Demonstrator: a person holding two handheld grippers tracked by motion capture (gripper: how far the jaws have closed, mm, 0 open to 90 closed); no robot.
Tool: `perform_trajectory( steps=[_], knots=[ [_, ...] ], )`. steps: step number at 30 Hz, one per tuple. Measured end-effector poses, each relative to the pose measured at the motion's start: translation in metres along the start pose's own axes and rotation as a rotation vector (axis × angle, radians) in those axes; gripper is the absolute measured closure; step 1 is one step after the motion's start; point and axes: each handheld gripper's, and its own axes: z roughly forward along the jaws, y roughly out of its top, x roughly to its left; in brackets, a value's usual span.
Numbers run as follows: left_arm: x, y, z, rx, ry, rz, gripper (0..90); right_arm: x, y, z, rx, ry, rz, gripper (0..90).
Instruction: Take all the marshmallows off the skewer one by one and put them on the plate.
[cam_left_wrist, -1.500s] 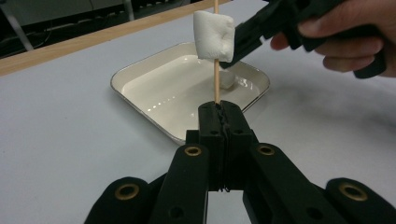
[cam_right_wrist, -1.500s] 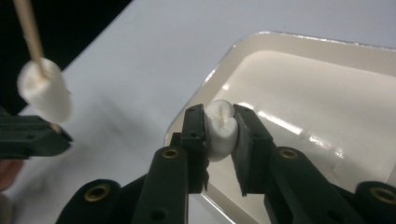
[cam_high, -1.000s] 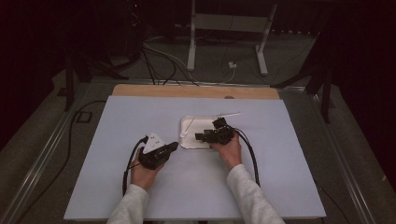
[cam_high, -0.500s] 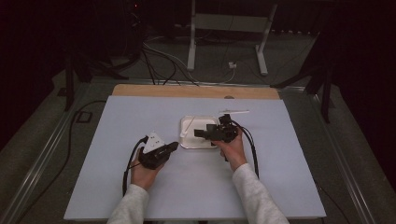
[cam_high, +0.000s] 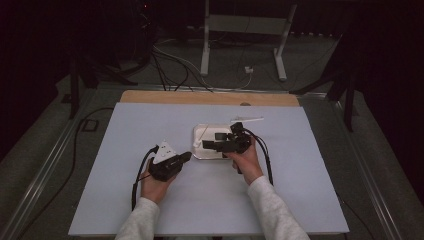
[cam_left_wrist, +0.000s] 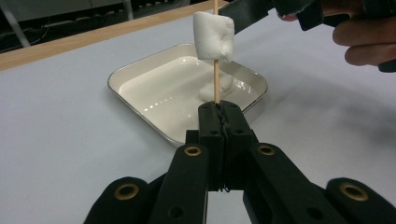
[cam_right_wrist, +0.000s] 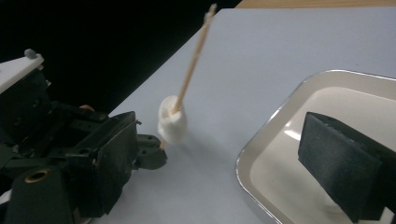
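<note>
My left gripper is shut on the lower end of a thin wooden skewer. A white marshmallow is threaded on the skewer above the jaws. In the high view the left gripper sits just left of a white enamel tray, with the marshmallow at the tray's near-left corner. My right gripper hovers over the tray, open, jaws pointing left toward the marshmallow. Nothing is between its jaws. A white lump lies in the tray behind the skewer.
The tray stands mid-table on a pale blue mat, with a wooden table edge behind. A thin white stick lies just beyond the tray. The right hand is close above the tray's far side.
The right hand has shifted slightly over the tray, its gripper still pointing left. The left gripper and the skewer with the marshmallow have stayed where they were.
</note>
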Motion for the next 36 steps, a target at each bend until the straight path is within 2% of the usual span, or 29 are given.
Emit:
perform_trajectory(
  steps=[6, 9, 15, 21, 24, 25, 27, 28, 36],
  knots=[
    [-0.001, 0.001, 0.000, -0.009, -0.009, -0.005, 90.0, 0.007, 0.002, 0.003, 0.005, 0.034, -0.004, 15.3],
    [-0.001, 0.001, -0.001, -0.015, -0.012, -0.008, 90.0, 0.009, 0.003, 0.005, 0.005, 0.049, -0.011, 19.6],
    [-0.001, 0.002, -0.001, -0.026, -0.025, -0.010, 90.0, 0.012, 0.002, 0.009, 0.013, 0.069, -0.023, 32.5],
    [-0.003, 0.003, -0.001, -0.039, -0.040, -0.006, 90.0, 0.017, -0.001, 0.017, 0.046, 0.054, -0.053, 49.4],
    [-0.004, 0.003, -0.002, -0.044, -0.045, -0.005, 90.0, 0.017, -0.002, 0.021, 0.059, 0.077, -0.019, 56.1],
    [-0.004, 0.003, -0.002, -0.045, -0.045, -0.004, 90.0, 0.017, -0.002, 0.022, 0.061, 0.074, -0.013, 62.3],
    [-0.004, 0.003, -0.002, -0.045, -0.047, -0.005, 90.0, 0.017, -0.003, 0.022, 0.061, 0.107, 0.000, 72.3],
    [-0.004, 0.003, -0.002, -0.047, -0.047, -0.005, 90.0, 0.016, -0.003, 0.022, 0.060, 0.118, 0.003, 74.1],
    [-0.005, 0.003, -0.002, -0.053, -0.038, 0.020, 90.0, 0.019, -0.002, 0.018, 0.040, 0.103, -0.004, 80.1]
  ],
)
